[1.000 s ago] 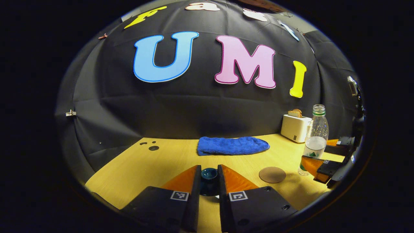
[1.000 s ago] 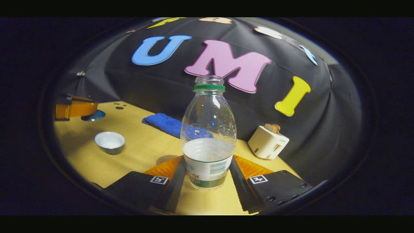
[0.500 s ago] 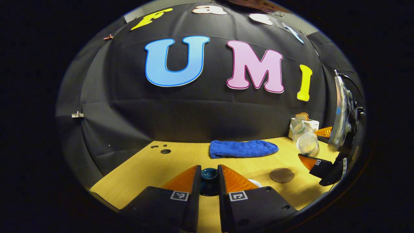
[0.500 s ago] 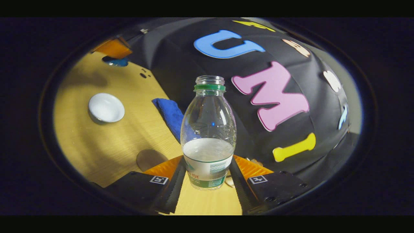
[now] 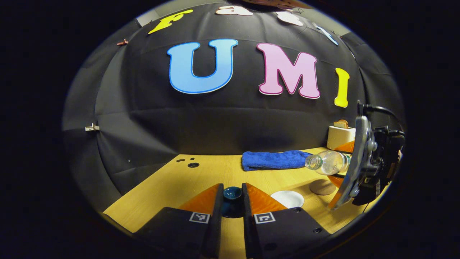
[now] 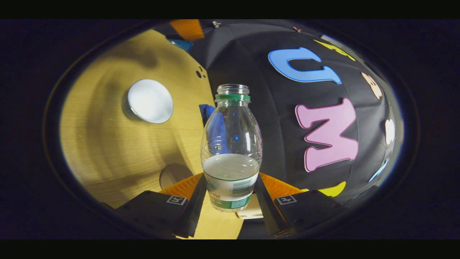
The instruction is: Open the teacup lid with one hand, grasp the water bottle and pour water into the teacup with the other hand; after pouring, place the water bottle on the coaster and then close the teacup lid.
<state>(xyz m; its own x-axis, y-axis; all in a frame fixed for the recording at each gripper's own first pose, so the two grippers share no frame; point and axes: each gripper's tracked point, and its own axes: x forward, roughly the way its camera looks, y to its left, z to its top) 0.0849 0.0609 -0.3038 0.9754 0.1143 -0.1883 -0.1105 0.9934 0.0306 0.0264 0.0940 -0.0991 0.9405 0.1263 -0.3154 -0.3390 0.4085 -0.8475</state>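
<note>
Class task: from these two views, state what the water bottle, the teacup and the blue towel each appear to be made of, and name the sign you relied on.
Water bottle: clear plastic, probably; see-through ribbed wall, printed label, green neck ring.
Teacup: glazed ceramic, it seems; smooth, glossy white inside, opaque.
Blue towel: soft terry-like cloth; fuzzy matte nap, slumped folds.

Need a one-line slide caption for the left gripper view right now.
Left gripper holds the teacup lid aloft while the right gripper tips the water bottle toward the open teacup.
</note>
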